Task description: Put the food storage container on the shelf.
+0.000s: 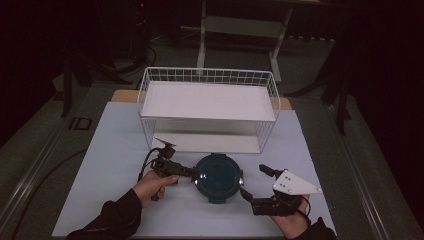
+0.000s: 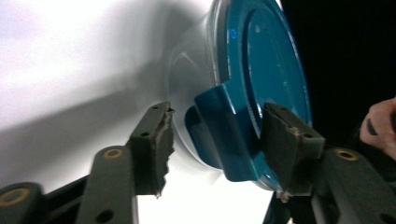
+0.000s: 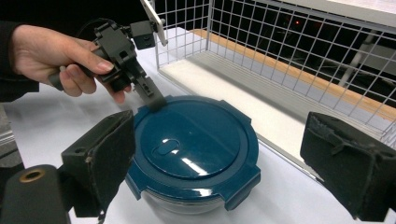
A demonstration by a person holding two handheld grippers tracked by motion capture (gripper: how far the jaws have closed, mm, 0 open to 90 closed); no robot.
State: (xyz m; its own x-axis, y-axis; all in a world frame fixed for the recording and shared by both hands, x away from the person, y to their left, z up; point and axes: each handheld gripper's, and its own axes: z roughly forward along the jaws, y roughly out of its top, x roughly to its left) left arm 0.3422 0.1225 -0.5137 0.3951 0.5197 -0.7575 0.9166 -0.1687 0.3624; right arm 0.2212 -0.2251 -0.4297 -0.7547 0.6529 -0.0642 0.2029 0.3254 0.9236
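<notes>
**Operator:** My left gripper (image 1: 196,174) is at the left edge of the round container's teal lid (image 1: 218,174). In the left gripper view one of the lid's locking tabs (image 2: 229,135) sits between the two jaws: the right-hand pad (image 2: 280,140) lies against the lid, the other pad (image 2: 156,144) stands clear of the tab with a gap. So the jaws are parted, nothing clamped.

**Inspector:** And the right side?

**Operator:** My right gripper (image 1: 255,181) is spread wide and holds nothing. It sits low at the container's right edge; in the right gripper view its pads (image 3: 105,158) flank the lid without pressing it.

**Inspector:** Location of the container?

**Operator:** It stands upright on the white table (image 1: 115,150), lid on, between the two grippers and just in front of the white wire basket (image 1: 207,107). The body under the lid looks clear, and two more tabs (image 3: 240,191) point toward the right gripper's camera.

**Inspector:** Basket condition?

**Operator:** Upright, with a white board across its top and a white floor below. The container is close to its front wall; I cannot tell whether they touch.
</notes>
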